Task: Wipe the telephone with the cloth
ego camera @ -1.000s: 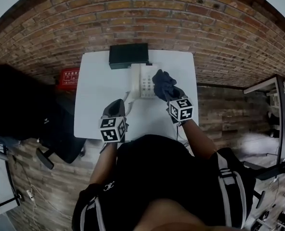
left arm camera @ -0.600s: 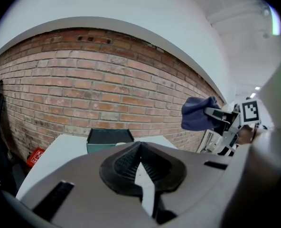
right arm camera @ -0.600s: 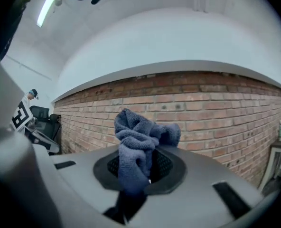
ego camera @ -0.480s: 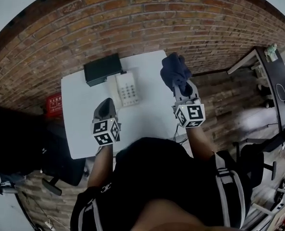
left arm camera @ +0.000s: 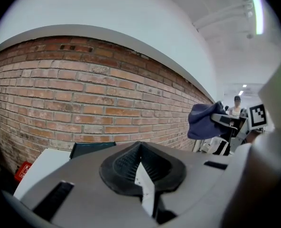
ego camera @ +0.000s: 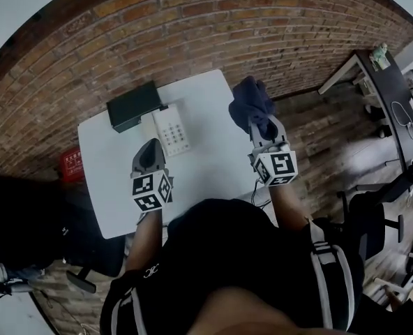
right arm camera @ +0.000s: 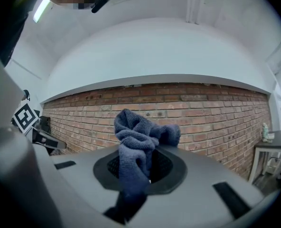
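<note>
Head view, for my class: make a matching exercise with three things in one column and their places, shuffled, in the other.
1 cloth
2 telephone
3 black box

a at the table's far edge
b clamped in the right tool
c flat on the table, just nearer than the black box

Pairs: 1-b; 2-c; 3-a

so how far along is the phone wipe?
Done: the cloth is picked up, clamped in the right gripper. In hand: it's held up by the right edge of the table, apart from the telephone; the left gripper hangs shut and empty beside the telephone. Left: bring the cloth onto the telephone and wipe; nothing visible shows wiping done.
</note>
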### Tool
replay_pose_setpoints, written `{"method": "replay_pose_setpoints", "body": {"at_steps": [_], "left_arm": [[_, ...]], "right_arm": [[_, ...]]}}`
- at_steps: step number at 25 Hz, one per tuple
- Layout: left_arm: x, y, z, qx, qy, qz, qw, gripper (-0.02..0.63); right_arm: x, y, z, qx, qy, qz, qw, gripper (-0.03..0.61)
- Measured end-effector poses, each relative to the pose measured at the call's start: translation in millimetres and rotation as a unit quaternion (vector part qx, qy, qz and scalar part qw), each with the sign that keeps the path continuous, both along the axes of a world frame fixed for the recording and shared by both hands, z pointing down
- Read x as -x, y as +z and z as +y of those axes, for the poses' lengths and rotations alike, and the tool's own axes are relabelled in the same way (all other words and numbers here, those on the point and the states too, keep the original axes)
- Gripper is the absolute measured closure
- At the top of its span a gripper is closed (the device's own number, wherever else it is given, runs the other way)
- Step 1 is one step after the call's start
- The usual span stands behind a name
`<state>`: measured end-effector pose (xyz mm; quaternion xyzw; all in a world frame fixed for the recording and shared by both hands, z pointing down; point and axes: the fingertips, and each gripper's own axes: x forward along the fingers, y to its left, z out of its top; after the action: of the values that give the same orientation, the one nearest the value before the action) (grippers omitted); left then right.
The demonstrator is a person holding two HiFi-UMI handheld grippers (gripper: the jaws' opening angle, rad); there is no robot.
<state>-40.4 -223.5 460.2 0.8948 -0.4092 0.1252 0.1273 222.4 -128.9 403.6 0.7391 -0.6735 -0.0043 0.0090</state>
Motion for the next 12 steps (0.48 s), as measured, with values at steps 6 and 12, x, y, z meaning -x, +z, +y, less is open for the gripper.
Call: {"method": "replay_pose_setpoints", "body": {"at_steps": [6, 12], "left_arm": [[1.2, -5.3, -3.5, -0.008, -0.003, -0.003, 1.0000, 0.614], [1.3, -4.8, 0.5, -0.008, -0.004, -0.005, 0.9999, 0.614]], "right_arm": [[4.5, 4.8, -3.8, 0.010, -0.004, -0.003, 1.000, 0.540], [8.1, 9.3, -6.1, 0.013, -0.010, -0.005, 1.000, 0.540]]}}
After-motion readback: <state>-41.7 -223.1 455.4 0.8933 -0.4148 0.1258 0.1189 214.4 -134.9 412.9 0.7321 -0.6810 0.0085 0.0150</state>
